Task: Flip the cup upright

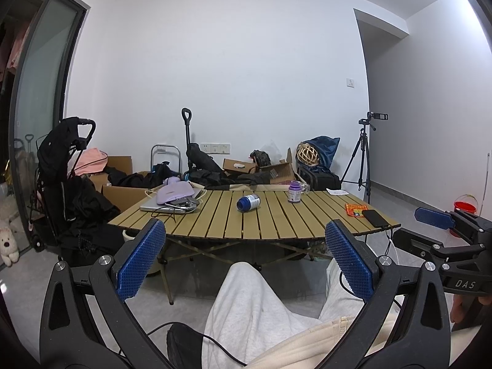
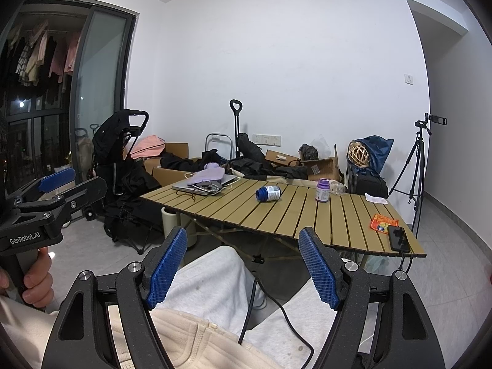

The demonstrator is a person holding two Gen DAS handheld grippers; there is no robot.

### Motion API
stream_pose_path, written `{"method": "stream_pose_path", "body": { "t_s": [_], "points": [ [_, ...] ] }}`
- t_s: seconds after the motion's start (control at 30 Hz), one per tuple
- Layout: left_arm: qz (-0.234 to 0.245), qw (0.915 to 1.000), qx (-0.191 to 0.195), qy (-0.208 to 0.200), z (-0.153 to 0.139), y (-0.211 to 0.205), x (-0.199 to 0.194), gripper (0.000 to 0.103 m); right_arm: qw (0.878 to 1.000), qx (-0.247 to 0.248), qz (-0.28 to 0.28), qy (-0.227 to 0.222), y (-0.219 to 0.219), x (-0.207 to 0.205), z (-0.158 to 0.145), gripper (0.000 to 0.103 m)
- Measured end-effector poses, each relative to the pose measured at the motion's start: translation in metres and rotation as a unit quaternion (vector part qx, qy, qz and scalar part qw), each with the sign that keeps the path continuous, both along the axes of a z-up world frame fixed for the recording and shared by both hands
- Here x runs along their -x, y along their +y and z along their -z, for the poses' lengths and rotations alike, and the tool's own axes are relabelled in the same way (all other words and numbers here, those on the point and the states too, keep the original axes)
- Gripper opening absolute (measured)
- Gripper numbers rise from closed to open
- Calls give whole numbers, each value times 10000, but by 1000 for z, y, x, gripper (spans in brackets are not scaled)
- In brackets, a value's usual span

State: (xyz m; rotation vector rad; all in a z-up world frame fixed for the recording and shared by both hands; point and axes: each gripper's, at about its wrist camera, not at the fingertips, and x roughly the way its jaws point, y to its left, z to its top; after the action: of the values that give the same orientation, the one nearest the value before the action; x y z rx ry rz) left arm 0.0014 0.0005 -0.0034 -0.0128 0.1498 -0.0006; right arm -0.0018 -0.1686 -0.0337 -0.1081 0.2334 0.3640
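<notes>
Cup [image 1: 248, 202] is lying on its side mid-counter [image 1: 215, 224], nearer the far edge. We are holding left gripper [image 1: 246, 258] and right gripper [image 2: 243, 264] wide open, well short. Risk: round cup rolling off when nudged.

The cup [image 1: 248, 202] is white with a blue end; the table [image 1: 215, 218] tan and slatted; the jar [image 1: 294, 192] purple; each tool's pads [image 1: 140, 261] blue, cross-hatched.
</notes>
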Motion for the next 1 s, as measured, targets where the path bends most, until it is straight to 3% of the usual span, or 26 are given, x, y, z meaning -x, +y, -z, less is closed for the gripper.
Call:
{"method": "stream_pose_path", "body": {
  "t_s": [1.0],
  "points": [
    [1,10000,1,20,2,0,-1,103,10000,-2,2,26,0,0,2,80]
  ]
}}
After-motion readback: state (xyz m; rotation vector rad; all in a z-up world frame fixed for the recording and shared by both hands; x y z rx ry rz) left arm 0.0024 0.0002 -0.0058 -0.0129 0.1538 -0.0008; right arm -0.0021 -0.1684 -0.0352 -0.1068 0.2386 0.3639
